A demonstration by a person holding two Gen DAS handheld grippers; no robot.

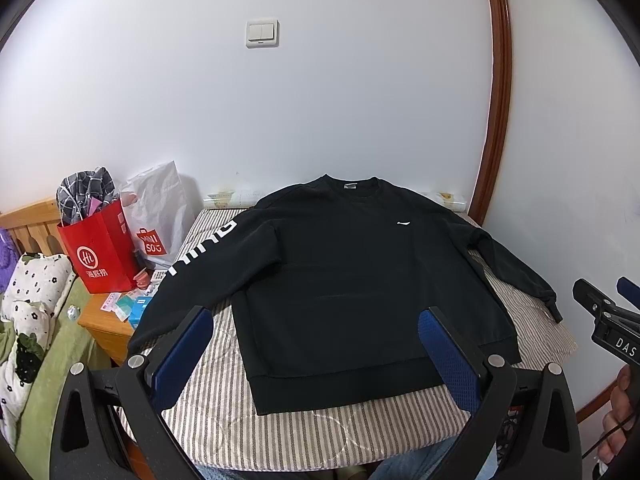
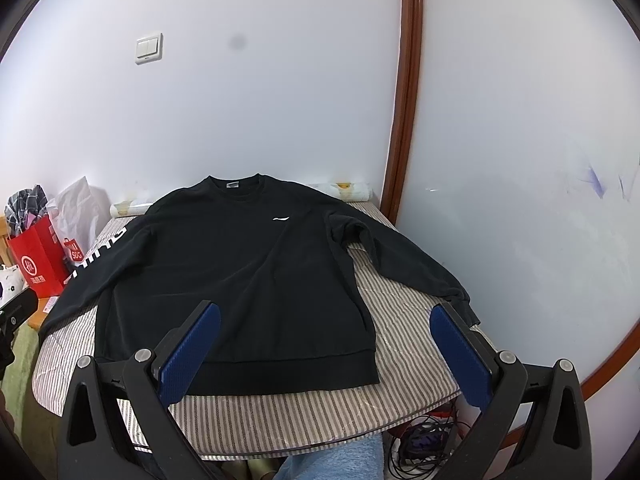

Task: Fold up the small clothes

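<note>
A black sweatshirt (image 1: 344, 276) (image 2: 236, 272) lies flat, front up, on a striped padded table (image 1: 320, 428) (image 2: 400, 328). Both sleeves are spread out to the sides; the left one carries white letters. A small white logo sits on the chest. My left gripper (image 1: 316, 332) hovers open above the hem's near edge, with nothing between its blue pads. My right gripper (image 2: 326, 332) is open too, over the hem's right corner. The right gripper's black body (image 1: 604, 312) also shows at the right edge of the left wrist view.
A red paper bag (image 1: 100, 248) with checked cloth and a white plastic bag (image 1: 158, 208) stand on a wooden nightstand (image 1: 104, 324) left of the table. A bed with green bedding (image 1: 44, 380) lies further left. Cables (image 2: 424, 440) lie under the table. A white wall is close behind.
</note>
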